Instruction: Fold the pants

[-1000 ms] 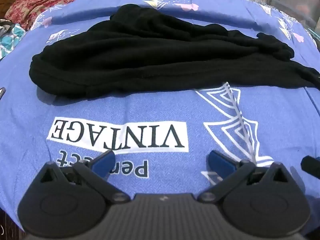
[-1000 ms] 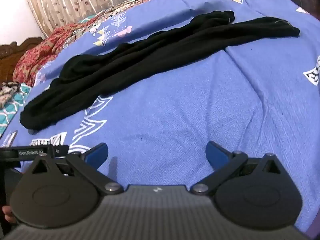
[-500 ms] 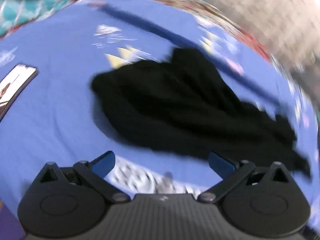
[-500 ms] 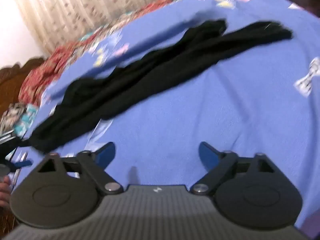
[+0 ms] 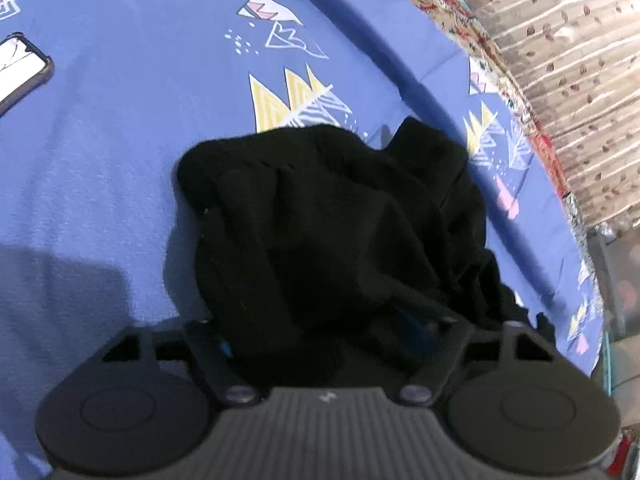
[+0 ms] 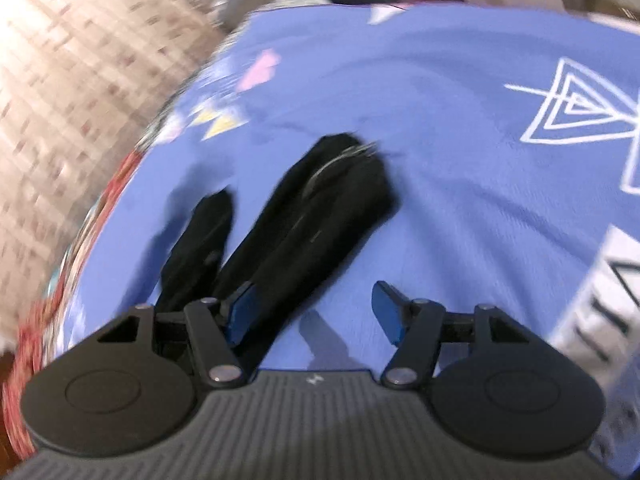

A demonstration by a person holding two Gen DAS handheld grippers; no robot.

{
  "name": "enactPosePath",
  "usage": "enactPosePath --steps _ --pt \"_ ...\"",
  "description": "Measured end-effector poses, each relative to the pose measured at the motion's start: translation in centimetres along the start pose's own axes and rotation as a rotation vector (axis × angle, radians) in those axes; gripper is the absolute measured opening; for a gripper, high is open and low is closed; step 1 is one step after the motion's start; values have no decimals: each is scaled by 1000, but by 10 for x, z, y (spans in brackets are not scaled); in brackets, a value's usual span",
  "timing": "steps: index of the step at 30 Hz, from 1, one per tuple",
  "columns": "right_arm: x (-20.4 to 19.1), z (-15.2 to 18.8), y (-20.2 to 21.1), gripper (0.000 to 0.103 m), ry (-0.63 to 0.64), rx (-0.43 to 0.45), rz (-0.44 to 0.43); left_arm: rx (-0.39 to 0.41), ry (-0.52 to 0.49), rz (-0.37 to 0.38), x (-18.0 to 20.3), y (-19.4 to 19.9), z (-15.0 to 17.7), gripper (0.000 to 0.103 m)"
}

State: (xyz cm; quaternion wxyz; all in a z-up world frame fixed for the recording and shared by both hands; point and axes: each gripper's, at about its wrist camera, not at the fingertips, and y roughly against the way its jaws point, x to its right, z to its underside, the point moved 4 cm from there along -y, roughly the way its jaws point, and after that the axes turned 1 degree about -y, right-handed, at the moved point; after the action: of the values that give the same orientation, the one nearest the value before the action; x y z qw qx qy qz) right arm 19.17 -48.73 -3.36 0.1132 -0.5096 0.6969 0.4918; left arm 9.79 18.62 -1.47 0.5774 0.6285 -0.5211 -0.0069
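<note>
Pants [image 5: 332, 240] lie bunched on my blue bedsheet [image 5: 100, 160]; my left gripper [image 5: 324, 336] has been closing around their near end (grip unclear). My right gripper [image 6: 312, 312], also closing, stays spread, empty, over the leg ends.

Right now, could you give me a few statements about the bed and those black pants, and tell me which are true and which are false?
1. The black pants lie on a blue bedsheet. True.
2. A phone lies on the sheet. True.
3. The pants are neatly folded into a small square. False: they are bunched and stretched out.
4. The sheet is plain, without any print. False: it has triangle patterns.
5. The right gripper clamps the leg ends. False: its blue pads stand apart, with fabric beside one.
</note>
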Motion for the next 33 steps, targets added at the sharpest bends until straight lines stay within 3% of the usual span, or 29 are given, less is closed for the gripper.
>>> enactPosePath --steps 3,4,5,7,9,14,17,20,22,25,27,28,29,30,33 --pt "-13 0 -16 65 -12 23 -12 -7 1 -5 -1 -3 1 34" --pt "-19 1 -20 50 10 14 -3 -13 -3 -5 -1 -4 2 13" --pt "-25 1 -25 6 34 -9 9 -26 0 2 1 -4 2 9" --pt "-34 3 -23 8 52 -12 20 -11 3 0 3 5 2 8" --pt "-51 -1 1 8 96 49 -9 12 -13 18 5 23 0 7" --pt "-77 0 108 7 273 180 -27 18 -20 103 5 79 2 6" --pt "-55 2 168 7 319 214 9 -7 -53 93 4 103 15 6" --pt "-17 -18 182 7 306 177 46 -46 -76 85 -6 112 34 6" --pt "8 -24 168 7 307 125 110 -77 -94 56 -12 110 51 7" --pt "37 -12 154 11 304 39 212 -120 -178 -14 -19 101 79 10" --pt "50 2 148 22 281 2 295 -129 -261 -94 -18 96 96 17" --pt "60 10 151 38 252 3 312 -126 -292 -117 -20 98 98 18" --pt "66 9 155 60 221 25 329 -111 -320 -114 -21 105 99 22" --pt "71 5 164 67 184 78 352 -90 -334 -101 -22 114 97 25" --pt "86 -13 182 70 93 202 401 21 -334 -75 -34 149 82 36"
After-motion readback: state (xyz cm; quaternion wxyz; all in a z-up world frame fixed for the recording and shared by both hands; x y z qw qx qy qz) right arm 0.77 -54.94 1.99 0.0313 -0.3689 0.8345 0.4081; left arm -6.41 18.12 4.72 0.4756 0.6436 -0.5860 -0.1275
